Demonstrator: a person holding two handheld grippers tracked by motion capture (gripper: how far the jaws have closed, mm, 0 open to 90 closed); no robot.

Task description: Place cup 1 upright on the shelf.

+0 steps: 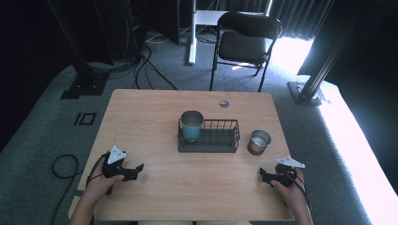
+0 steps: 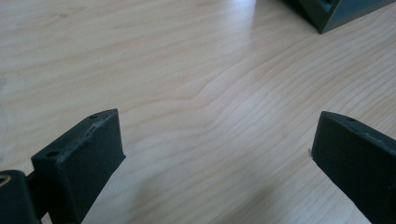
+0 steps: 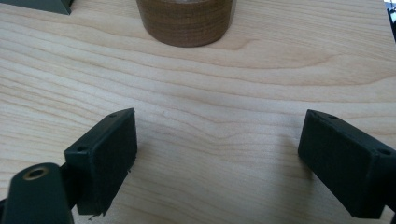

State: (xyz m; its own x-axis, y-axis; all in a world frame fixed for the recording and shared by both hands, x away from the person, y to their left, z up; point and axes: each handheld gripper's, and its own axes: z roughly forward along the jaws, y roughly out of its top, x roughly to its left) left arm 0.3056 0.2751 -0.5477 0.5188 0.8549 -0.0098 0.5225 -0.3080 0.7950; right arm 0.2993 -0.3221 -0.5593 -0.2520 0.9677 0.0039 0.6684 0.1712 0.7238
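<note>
Resting low over the wooden table (image 1: 155, 108), the left gripper (image 1: 133, 171) and right gripper (image 1: 265, 175) both stand wide apart in the jaws, gripping nothing. A brown steel-rimmed cup (image 1: 259, 142) stands on the table just right of the black wire basket (image 1: 220, 140), ahead of the right gripper. A teal cup (image 1: 191, 125) stands upright in the basket's left end.

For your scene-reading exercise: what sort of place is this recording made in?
Probably a lab or recording studio, not a home: dark curtains hang behind, cables trail over grey carpet, and black frame posts flank a single wooden table.
</note>
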